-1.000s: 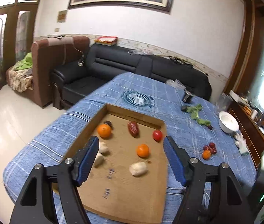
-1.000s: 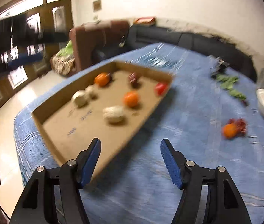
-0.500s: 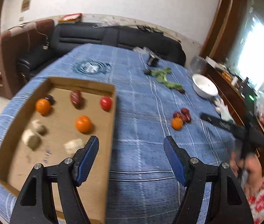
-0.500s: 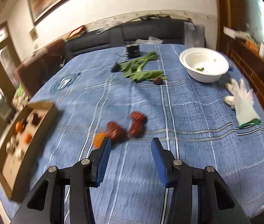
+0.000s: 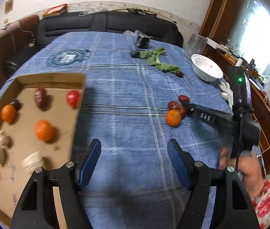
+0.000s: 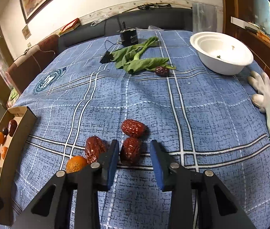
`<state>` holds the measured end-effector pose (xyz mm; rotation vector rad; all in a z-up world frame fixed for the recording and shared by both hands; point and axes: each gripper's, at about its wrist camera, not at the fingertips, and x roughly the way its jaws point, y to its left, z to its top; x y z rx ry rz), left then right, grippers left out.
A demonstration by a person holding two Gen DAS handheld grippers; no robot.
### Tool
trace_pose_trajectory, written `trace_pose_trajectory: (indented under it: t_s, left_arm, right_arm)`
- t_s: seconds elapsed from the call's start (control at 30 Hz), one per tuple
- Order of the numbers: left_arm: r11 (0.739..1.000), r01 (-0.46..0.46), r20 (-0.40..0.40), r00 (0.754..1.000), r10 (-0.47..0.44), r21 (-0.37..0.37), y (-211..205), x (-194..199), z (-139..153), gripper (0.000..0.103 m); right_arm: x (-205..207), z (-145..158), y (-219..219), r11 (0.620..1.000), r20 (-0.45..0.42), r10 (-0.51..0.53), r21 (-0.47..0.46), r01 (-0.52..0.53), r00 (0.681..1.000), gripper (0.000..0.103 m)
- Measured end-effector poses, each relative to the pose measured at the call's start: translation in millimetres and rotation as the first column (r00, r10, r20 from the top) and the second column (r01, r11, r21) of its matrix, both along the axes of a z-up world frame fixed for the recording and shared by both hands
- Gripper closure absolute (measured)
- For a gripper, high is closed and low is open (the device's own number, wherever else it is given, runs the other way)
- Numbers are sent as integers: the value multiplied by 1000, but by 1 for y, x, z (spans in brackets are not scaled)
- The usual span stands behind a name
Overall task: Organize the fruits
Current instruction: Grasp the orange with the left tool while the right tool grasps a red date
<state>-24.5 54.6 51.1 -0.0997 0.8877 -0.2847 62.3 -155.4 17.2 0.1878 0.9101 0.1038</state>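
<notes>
The right gripper (image 6: 134,148) has swung away from the cardboard tray (image 5: 51,77) to the loose fruit on the blue cloth (image 6: 201,114), its fingers narrowed around a red date (image 6: 130,150) but not yet squeezing, while the left gripper (image 5: 134,149) hangs wide and empty, so a grab looks close.

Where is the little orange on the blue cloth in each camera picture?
Left wrist view: the orange lies right of middle, beside the red dates.
Right wrist view: the orange sits low on the left, partly hidden by the right gripper.
Shared landmark: the white bowl.
</notes>
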Motion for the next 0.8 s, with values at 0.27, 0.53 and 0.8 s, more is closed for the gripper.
trace_pose_trajectory:
  t_s: [0.27, 0.53, 0.8]
  left_arm:
    - [992, 118, -6, 993, -118, 36, -59, 43, -16, 32]
    - [982, 187, -36, 982, -186, 36, -88, 70, -43, 45]
    - [979, 201, 1, 980, -201, -8, -83, 67, -44, 76]
  right_arm:
    - [-7, 8, -19, 998, 21, -32, 49, 31, 999, 79]
    - [-15, 16, -31, 995, 42, -55, 83, 51, 998, 79]
    - [-14, 12, -31, 995, 35, -59, 84, 56, 998, 79]
